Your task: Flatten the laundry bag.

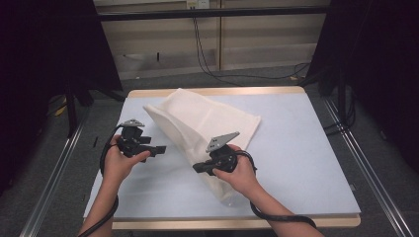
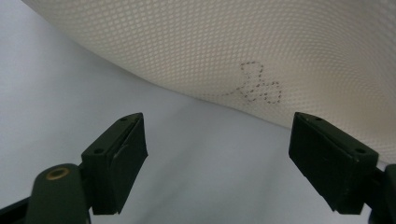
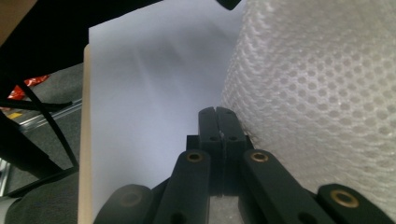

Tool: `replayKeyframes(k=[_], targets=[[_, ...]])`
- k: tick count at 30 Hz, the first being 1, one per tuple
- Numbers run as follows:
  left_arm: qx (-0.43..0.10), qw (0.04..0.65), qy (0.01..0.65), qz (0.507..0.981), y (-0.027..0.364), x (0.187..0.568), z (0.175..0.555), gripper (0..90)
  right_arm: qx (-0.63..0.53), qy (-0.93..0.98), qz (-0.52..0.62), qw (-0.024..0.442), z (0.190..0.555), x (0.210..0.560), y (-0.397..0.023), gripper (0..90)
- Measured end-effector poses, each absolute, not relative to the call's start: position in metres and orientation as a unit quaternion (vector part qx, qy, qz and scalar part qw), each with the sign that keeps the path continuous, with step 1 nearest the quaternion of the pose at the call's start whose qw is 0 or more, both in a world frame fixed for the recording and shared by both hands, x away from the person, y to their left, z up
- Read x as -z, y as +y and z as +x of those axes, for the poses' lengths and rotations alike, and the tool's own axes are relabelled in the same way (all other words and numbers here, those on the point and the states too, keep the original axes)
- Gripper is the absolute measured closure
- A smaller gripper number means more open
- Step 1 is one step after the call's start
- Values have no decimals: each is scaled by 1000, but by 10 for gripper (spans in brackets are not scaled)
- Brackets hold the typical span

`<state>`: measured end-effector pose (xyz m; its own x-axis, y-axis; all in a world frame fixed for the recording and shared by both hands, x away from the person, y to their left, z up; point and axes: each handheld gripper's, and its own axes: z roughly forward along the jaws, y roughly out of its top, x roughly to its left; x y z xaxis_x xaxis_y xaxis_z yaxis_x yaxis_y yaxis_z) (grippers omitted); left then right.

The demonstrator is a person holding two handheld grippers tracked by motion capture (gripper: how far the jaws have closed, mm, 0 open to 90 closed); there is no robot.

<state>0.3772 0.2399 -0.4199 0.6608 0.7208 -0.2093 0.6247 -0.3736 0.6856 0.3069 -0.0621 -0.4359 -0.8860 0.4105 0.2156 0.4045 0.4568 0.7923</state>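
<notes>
- The mesh bag (image 1: 197,126) lies on the table (image 1: 306,163), running from far left towards the near edge.
- The left gripper (image 1: 148,148) sits left of the bag, apparently just apart.
- The right gripper (image 1: 200,168) rests over its near part.

The left gripper (image 1: 159,149), left of the middle, has wide-open jaws; the right gripper (image 1: 196,168), near the middle, is closed tight.

One white mesh bag (image 1: 197,123) was counted on the table (image 1: 306,163), stretched from the far left corner toward the near edge. Two grippers were counted: the left gripper (image 1: 157,149) and the right gripper (image 1: 198,168). Two hands were seen.
</notes>
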Motion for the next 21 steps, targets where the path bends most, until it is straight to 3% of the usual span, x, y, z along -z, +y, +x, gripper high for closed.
replayKeyframes(k=[21], targets=[[-52,408,375,830,236,400,362,177,-449,859,246,8,313,443,-52,900]])
